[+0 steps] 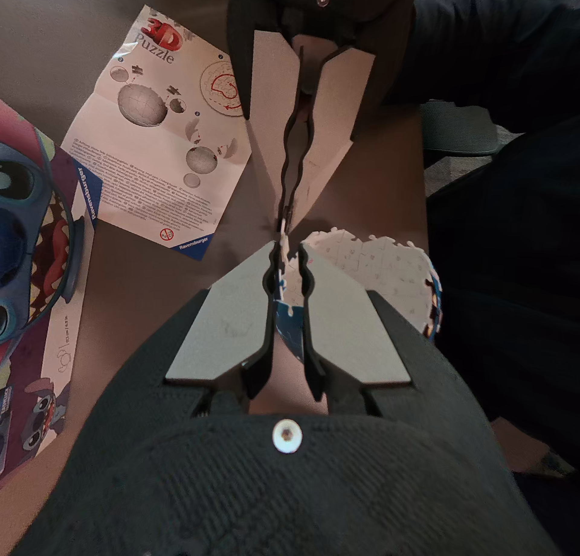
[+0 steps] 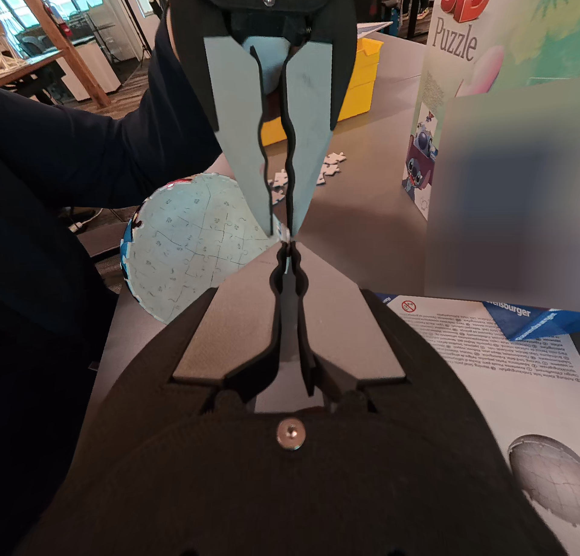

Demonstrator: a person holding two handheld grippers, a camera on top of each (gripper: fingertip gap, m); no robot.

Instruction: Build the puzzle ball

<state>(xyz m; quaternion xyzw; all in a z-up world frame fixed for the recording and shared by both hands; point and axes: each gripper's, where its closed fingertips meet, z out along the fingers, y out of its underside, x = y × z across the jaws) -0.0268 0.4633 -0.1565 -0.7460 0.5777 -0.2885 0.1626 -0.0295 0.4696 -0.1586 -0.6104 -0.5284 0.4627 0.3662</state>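
**Layout at the table edge**

Left wrist view: left gripper [image 1: 287, 249] is sitting at frame centre w/ the half-built puzzle ball [image 1: 376, 268] just right of it. Right gripper [image 1: 286, 218] is coming down from the top, tip to tip w/ it. Instruction sheet [image 1: 157, 139] is lying upper left on the table [image 1: 141, 290], puzzle box [image 1: 34, 258] at far left edge. Right wrist view: loose pieces [image 2: 329, 167] are lying behind the grippers, centre-right; yellow bin [image 2: 361, 80] farther back, near the top.
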